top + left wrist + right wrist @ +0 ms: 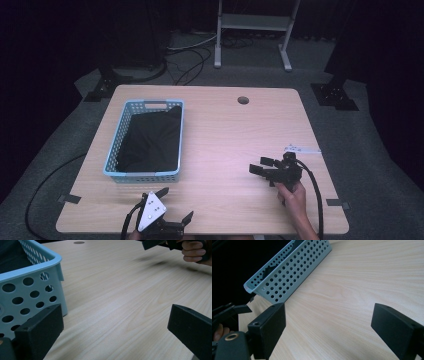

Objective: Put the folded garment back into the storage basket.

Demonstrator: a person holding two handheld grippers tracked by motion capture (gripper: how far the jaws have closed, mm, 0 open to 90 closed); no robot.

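Black cloth [150, 142] lay bunched inside the light blue plastic basket [144, 175] on the left half of the table, filling most of it, with one corner riding up against the far right rim. Its folds were hard to read in the dim high view, and what kind of garment or fabric it was could not be told. In the left gripper view only a dark sliver of the cloth [10, 255] appeared over the basket [30, 293] wall; in the right gripper view it showed as black patches behind the perforations of the basket [294, 272].

The basket was rectangular, its walls pierced with rows of round holes, with a slot handle in the far end. It sat on a pale wood-grain table [235, 135] with rounded corners and a round cable hole [243, 100] near the far edge.

The left gripper [175, 205] sat at the near edge, just near of the basket, partly cut off by the frame, jaws wide apart and empty. The right gripper [261, 166], held in a hand [292, 196] at the near right, pointed left toward the basket, well apart from it, jaws likewise spread and holding nothing. Both grippers' pads were matte black blocks.
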